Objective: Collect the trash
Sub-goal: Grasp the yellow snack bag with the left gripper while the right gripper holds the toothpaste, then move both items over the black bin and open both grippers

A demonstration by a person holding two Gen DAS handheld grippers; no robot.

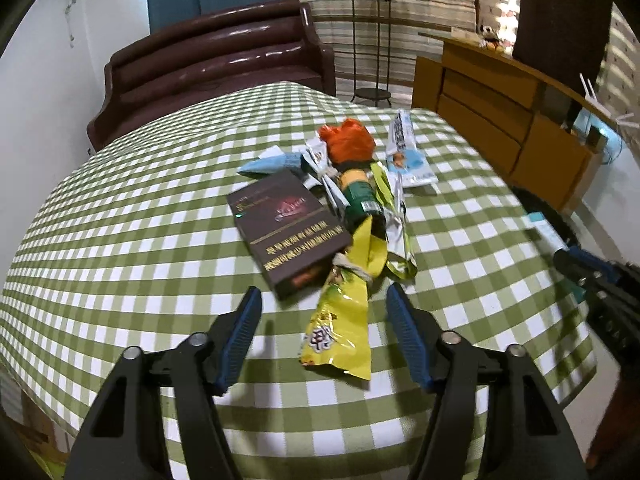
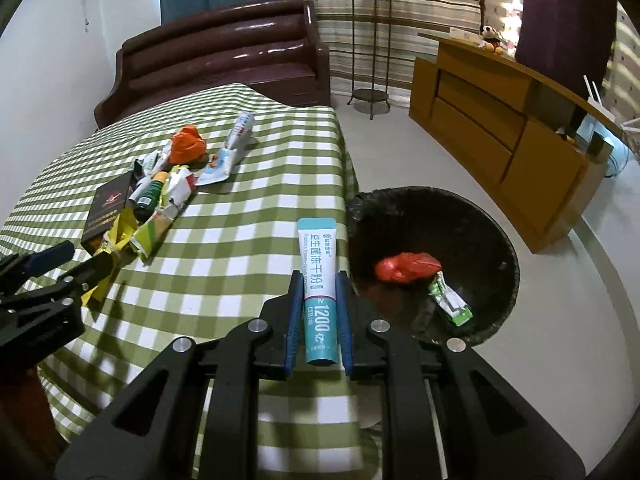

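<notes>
Teal sachet clamped in right gripper beside bin

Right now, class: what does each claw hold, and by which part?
Right claw: teal-and-white sachet, clamped at its lower half. Left claw: nothing.

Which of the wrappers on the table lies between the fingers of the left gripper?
The yellow snack wrapper, nearest the table edge. It lies between the open left gripper, untouched; the other wrappers lie farther back beside the dark brown box.

Teal-white sachet being pinched upright near the table edge, wrapper pile lying mid-table, black bin holding red bag, green wrapper
</notes>
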